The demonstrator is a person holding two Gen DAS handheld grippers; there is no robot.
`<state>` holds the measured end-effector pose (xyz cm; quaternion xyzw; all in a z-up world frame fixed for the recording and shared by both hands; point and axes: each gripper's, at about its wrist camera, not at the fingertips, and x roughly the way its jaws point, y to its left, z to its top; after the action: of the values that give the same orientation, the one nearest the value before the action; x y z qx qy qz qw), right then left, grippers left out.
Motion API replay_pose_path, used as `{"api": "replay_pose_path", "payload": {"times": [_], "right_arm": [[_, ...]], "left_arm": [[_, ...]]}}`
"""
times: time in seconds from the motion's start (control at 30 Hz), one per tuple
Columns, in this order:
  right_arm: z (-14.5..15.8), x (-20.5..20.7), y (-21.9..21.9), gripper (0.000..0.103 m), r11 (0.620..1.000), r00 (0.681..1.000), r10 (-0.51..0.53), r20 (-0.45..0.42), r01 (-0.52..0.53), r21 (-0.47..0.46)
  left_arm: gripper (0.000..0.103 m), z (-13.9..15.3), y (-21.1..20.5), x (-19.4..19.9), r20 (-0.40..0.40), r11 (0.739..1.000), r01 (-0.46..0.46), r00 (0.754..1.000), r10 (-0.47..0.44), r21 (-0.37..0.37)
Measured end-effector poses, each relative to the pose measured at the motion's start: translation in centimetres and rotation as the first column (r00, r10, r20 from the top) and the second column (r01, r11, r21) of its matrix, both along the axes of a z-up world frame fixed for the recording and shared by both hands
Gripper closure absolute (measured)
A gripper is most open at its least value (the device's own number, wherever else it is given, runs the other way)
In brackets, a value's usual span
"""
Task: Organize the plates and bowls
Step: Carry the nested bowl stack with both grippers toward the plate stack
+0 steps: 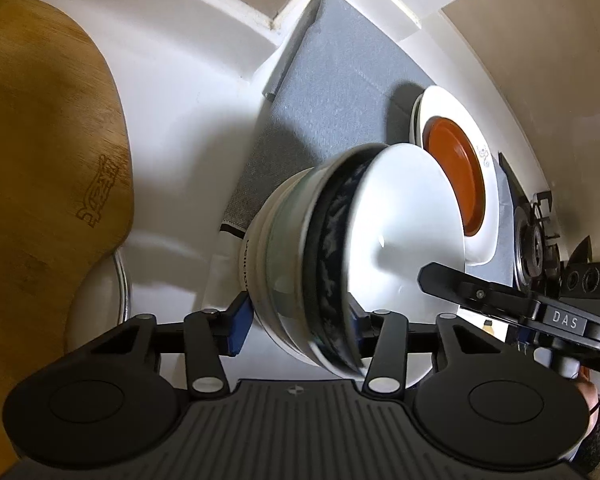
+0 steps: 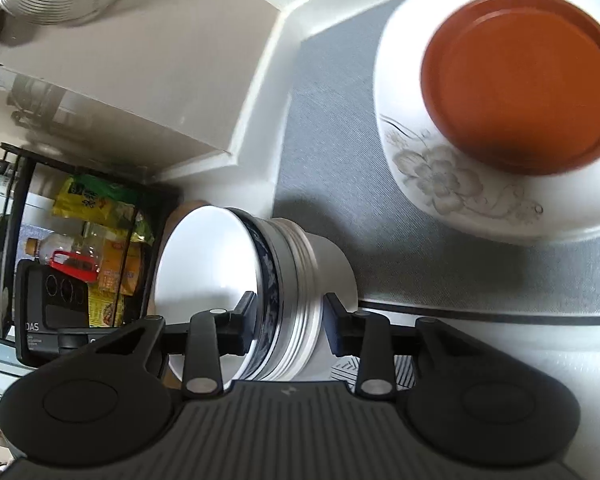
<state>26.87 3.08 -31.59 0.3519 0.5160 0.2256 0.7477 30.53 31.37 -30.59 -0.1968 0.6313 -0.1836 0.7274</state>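
Left gripper [image 1: 298,322]: blue pads clamped across the nested stack of white and blue-patterned ceramic bowls [image 1: 340,248], rims included.
Right gripper [image 2: 288,326]: straddling the same stack's rims, one finger inside the top bowl; contact looks likely, but I can't tell if it's truly pinching.
Stack position: tipped on its side, right next to the white floral plate [image 2: 460,184] carrying the round terracotta-orange dish [image 2: 520,80].
Surface: grey woven mat [image 1: 340,92] on the white counter.
Advice: keep both grips level, tilt it upright slowly so the inner bowls don't slide out.
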Motion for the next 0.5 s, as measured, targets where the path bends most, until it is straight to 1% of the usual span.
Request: {"api": "replay_pose_path", "payload": {"times": [0.07,0.27,0.37,0.5], "right_arm": [[0.3,0.1,-0.1,0.063,1.000,1.000,-0.002,0.004,0.002,0.006],[1.0,0.6,-0.3,0.064,1.000,1.000,-0.013,0.011,0.013,0.014],[1.4,0.7,-0.6,0.064,1.000,1.000,-0.020,0.016,0.020,0.016],[2.3,0.8,-1.5,0.064,0.999,0.999,-0.038,0.029,0.037,0.022]], "left_arm": [[0.055,0.4,-0.1,0.1,-0.002,1.000,-0.002,1.000,0.002,0.001],[0.055,1.8,-1.0,0.4,0.023,0.999,0.009,1.000,-0.010,0.040],[0.054,2.4,-1.1,0.4,0.023,0.999,0.009,1.000,-0.010,0.045],[0.054,3.7,-1.8,0.8,0.042,0.998,0.021,0.999,-0.023,0.051]]}}
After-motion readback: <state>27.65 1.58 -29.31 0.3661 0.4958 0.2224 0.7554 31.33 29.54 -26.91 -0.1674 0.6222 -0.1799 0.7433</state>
